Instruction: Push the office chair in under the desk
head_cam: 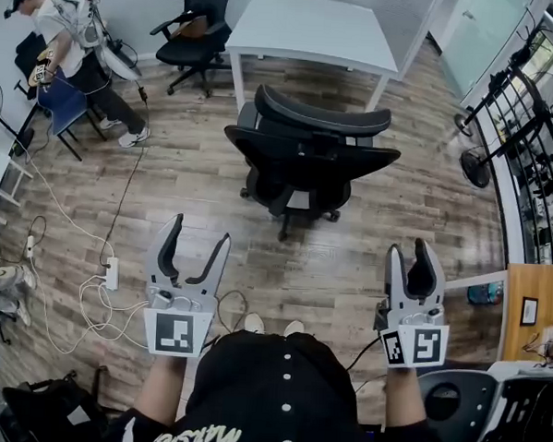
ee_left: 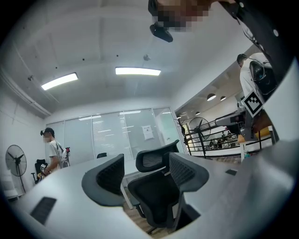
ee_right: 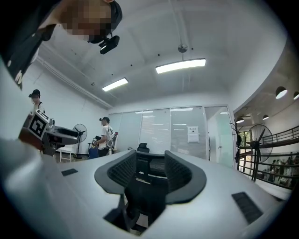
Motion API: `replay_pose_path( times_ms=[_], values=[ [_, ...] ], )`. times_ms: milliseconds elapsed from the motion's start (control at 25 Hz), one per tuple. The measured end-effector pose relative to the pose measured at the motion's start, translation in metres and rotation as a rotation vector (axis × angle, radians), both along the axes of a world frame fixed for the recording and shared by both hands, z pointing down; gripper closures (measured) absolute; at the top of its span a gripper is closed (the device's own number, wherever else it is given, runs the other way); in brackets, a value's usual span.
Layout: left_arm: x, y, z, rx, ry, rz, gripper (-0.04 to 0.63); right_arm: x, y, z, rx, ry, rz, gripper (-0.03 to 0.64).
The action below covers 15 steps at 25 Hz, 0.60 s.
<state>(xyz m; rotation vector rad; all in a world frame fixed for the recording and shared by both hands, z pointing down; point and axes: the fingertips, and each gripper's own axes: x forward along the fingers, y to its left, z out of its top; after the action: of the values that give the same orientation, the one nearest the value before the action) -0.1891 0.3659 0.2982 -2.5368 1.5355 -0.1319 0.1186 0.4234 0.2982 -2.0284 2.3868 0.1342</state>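
Observation:
A black office chair [head_cam: 307, 162] stands on the wooden floor, its back toward me, a short way out from the white desk [head_cam: 314, 28] behind it. My left gripper [head_cam: 200, 228] and right gripper [head_cam: 410, 246] are held up in front of me, well short of the chair and touching nothing. Both are open with empty jaws. In the left gripper view the chair [ee_left: 159, 191] shows between the fingers of the left gripper [ee_left: 145, 175]. In the right gripper view the right gripper [ee_right: 150, 175] also frames the chair [ee_right: 145, 196].
A second black chair [head_cam: 199, 27] stands left of the desk. A person [head_cam: 78, 43] stands at the far left by a blue chair [head_cam: 65, 103]. Cables and a power strip [head_cam: 112, 273] lie on the floor at left. Fans [head_cam: 473, 166], a railing and a wooden table [head_cam: 535, 308] line the right.

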Motion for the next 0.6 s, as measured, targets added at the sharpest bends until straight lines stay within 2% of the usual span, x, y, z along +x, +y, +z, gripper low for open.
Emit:
replay_pose_path(
  times_ms=[320, 600],
  values=[
    [-0.018, -0.002, 0.009, -0.004, -0.039, 0.055, 0.272, -0.028, 0.006, 0.007, -0.017, 0.045, 0.015, 0.391],
    [-0.016, -0.009, 0.014, -0.011, -0.050, 0.083, 0.264, -0.029, 0.006, 0.012, -0.039, 0.054, 0.038, 0.376]
  ],
)
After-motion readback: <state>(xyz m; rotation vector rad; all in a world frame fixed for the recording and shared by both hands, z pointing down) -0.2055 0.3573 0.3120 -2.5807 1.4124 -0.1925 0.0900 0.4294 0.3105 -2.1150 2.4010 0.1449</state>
